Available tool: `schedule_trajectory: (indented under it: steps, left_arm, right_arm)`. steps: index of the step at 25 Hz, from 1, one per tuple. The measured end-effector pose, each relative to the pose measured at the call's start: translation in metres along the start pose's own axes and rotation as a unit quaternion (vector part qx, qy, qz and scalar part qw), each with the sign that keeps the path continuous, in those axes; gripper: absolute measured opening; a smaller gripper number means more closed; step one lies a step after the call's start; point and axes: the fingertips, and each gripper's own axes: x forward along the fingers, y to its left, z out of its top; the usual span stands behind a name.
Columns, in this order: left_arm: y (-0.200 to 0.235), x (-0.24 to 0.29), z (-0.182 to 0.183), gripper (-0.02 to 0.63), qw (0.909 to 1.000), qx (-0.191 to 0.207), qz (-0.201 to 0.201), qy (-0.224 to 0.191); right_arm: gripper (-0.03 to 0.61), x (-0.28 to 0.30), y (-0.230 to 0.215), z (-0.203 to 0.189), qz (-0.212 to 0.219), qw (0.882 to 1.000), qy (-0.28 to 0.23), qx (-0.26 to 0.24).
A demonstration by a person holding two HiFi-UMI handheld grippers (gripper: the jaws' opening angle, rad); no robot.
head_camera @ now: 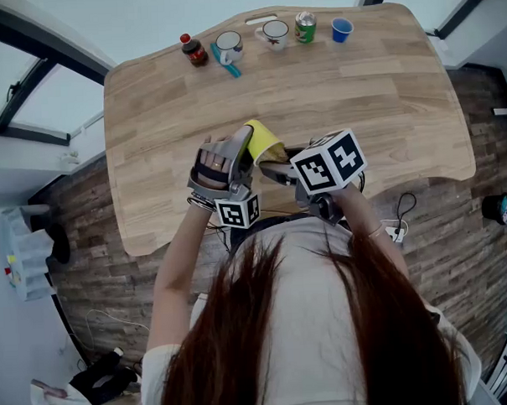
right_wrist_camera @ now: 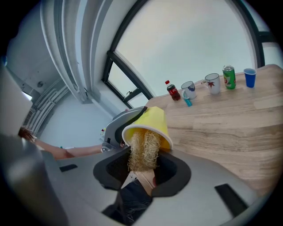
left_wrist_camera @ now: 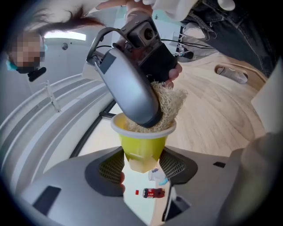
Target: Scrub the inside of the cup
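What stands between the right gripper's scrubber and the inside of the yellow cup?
Nothing visible. The scrubber in the right gripper reaches into the open mouth of the cup, which the left gripper holds.

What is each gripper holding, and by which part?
Left gripper: the yellow cup, by its base end. Right gripper: the loofah scrubber, by its near end.

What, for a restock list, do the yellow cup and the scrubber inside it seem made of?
The cup looks like thin plastic, possibly coated paper: smooth, faintly glossy yellow wall, pale rolled rim. The scrubber looks like loofah or similar plant fibre: coarse, matte, straw-coloured open mesh.
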Motion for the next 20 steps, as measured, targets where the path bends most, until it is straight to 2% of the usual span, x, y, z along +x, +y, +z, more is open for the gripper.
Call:
schedule_trajectory:
  steps: [5,11,15,20]
  left_arm:
    - [0.002,0.0,-0.001,0.253,0.9998,-0.015,0.013,0.008]
    - [0.006,0.001,-0.002,0.253,0.9992,-0.027,0.026,0.015]
    - [0.01,0.002,-0.003,0.253,0.9985,-0.037,0.035,0.018]
    - [0.017,0.002,-0.005,0.252,0.9974,-0.05,0.048,0.02]
  right_arm:
    - [0.133,-0.002,0.0,0.006,0.039,0.997,-0.035,0.054]
    - [0.132,-0.004,0.005,0.013,0.111,0.982,-0.073,0.131]
    - [0.13,-0.006,0.009,0.018,0.158,0.967,-0.093,0.177]
    - [0.13,-0.011,0.011,0.026,0.219,0.938,-0.119,0.24]
